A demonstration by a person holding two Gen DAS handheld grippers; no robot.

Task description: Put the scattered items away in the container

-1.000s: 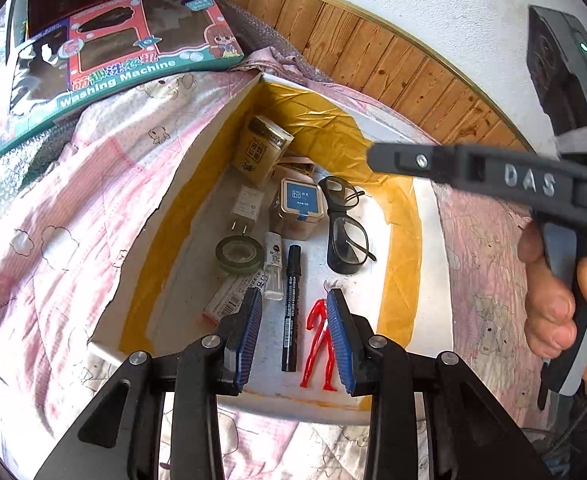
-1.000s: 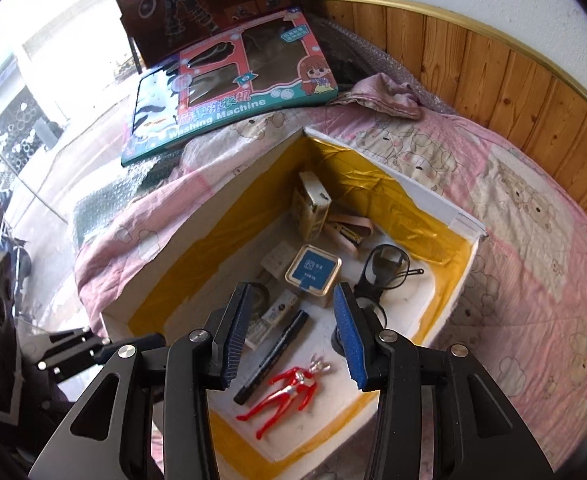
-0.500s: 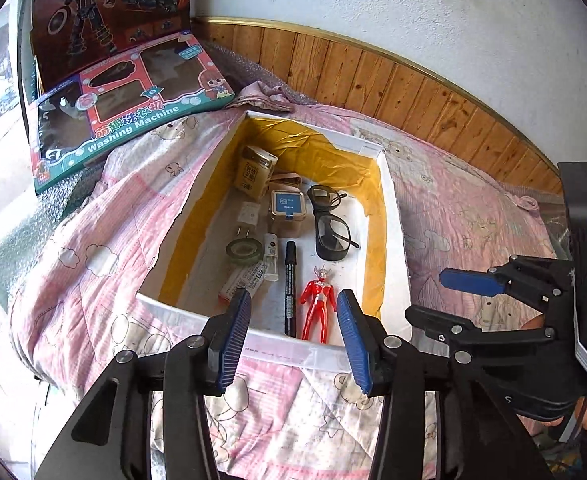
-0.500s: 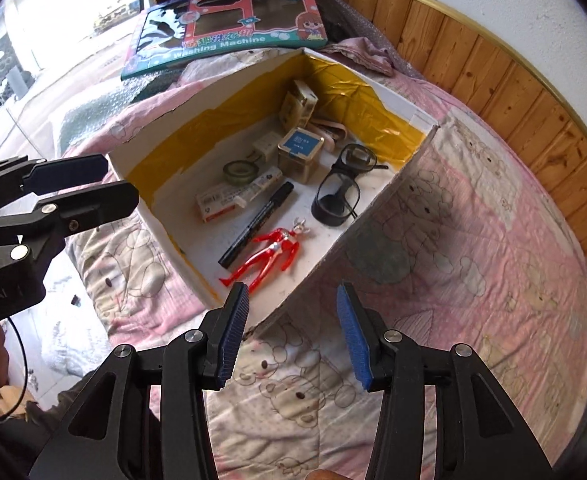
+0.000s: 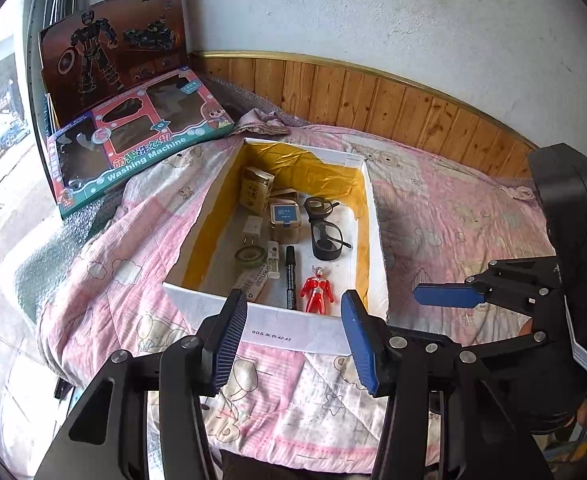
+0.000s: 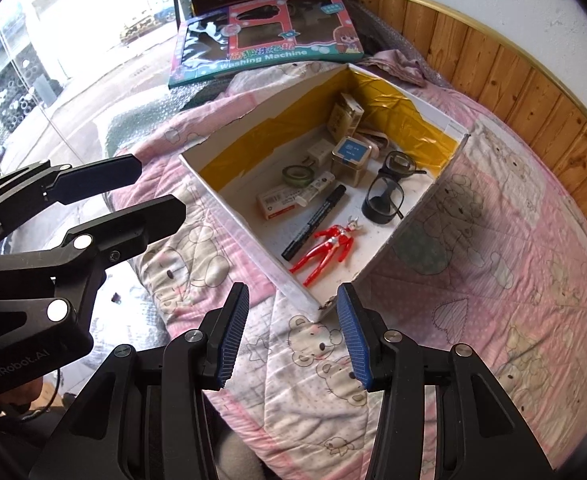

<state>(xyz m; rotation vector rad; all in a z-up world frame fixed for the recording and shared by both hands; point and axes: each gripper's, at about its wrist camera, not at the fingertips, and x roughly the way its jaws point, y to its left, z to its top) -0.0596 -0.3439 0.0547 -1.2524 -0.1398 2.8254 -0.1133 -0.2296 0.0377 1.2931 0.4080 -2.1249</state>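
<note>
Bedding comes first: a pink quilt printed with bears covers the bed, and a white box lined with yellow tape sits on it, near the wood-panelled wall. Two toy cartons lie beyond the box, the nearer one marked "Washing Machine".

Both tools hang over the quilt, short of the box's near wall. The left hand-held gripper has its blue pads wide apart and nothing between them; the right hand-held gripper is likewise spread wide and empty.

Everything small lies inside the box. Black-framed glasses rest by the right wall, a square tin with a blue lid stands beside them, and a yellowish carton stands upright at the far end. A black marker lies beside a red toy figure, with a roll of tape further in.
</note>
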